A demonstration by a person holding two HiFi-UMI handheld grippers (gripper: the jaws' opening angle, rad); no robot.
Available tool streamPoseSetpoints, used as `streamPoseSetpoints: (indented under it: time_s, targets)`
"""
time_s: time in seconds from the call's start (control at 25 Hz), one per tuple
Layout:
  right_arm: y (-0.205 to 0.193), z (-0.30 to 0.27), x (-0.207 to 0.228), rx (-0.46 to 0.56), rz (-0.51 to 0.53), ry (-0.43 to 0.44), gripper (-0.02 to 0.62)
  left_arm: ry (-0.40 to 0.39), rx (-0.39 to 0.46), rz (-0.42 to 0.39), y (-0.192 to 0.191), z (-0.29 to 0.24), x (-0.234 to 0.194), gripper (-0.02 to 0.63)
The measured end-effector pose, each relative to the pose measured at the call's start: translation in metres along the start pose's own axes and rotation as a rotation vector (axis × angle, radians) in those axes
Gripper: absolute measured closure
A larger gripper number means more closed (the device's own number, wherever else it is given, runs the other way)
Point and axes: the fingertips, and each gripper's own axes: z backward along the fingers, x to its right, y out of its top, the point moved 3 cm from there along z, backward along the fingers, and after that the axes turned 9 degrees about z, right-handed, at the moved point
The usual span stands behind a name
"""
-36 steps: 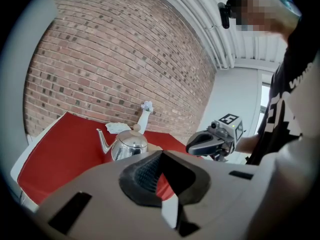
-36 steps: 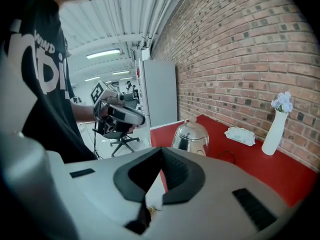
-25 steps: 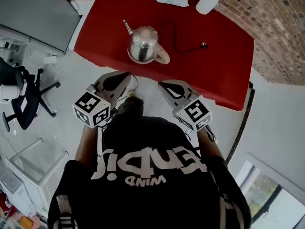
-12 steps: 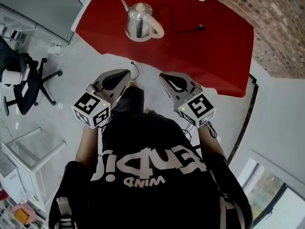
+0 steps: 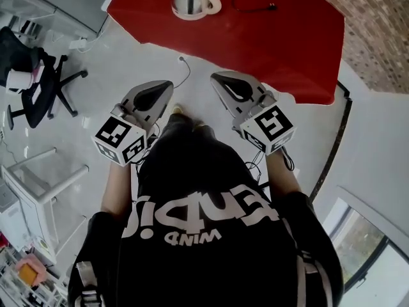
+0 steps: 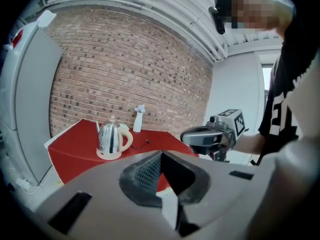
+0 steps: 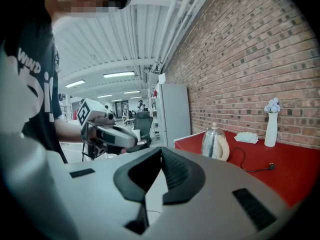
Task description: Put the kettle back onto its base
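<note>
The red table (image 5: pixel 281 50) is being taken in from well off its near edge, with bare floor lying between it and the person. Both tools are being held over that floor, short of the table. The left gripper (image 5: pixel 167 87) is being kept pinched together with nothing between its jaws, and the right gripper (image 5: pixel 215 79) is likewise being kept closed and empty. Toward the table's far left corner, the steel kettle (image 6: pixel 109 138) is being carried by its cream base (image 6: pixel 109 156); it appears to be seated squarely, though at this range that is not certain. The black power cord (image 5: pixel 246 6) is lying loose on the table beside the base. Were the kettle sitting crooked, it could be tipped by a snag on that cord.
</note>
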Motion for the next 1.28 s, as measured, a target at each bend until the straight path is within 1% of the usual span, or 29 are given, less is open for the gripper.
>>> streamPoseSetpoints:
  time_s: [0.16, 0.32, 0.6, 0.76, 0.88, 1.28]
  targets:
    - [0.012, 0.013, -0.012, 0.031, -0.025, -0.008, 0.572, -0.004, 0.017, 0.008, 0.000, 0.015, 0.012, 0.600]
    - [0.019, 0.017, -0.017, 0.043, -0.047, -0.005, 0.572, -0.006, 0.025, -0.001, 0.004, 0.024, 0.014, 0.600]
    - [0.024, 0.004, -0.028, 0.028, -0.044, 0.024, 0.572, -0.011, 0.030, -0.003, 0.006, 0.036, -0.002, 0.600]
    - [0.023, -0.001, -0.028, 0.013, -0.056, 0.042, 0.573, -0.020, 0.037, 0.006, 0.007, 0.035, -0.008, 0.600]
    - [0.024, -0.004, -0.025, 0.001, -0.047, 0.053, 0.572, -0.027, 0.036, 0.003, 0.008, 0.033, -0.011, 0.600]
    - [0.020, -0.002, -0.025, -0.014, -0.045, 0.047, 0.573, -0.034, 0.029, 0.011, 0.006, 0.031, -0.011, 0.600]
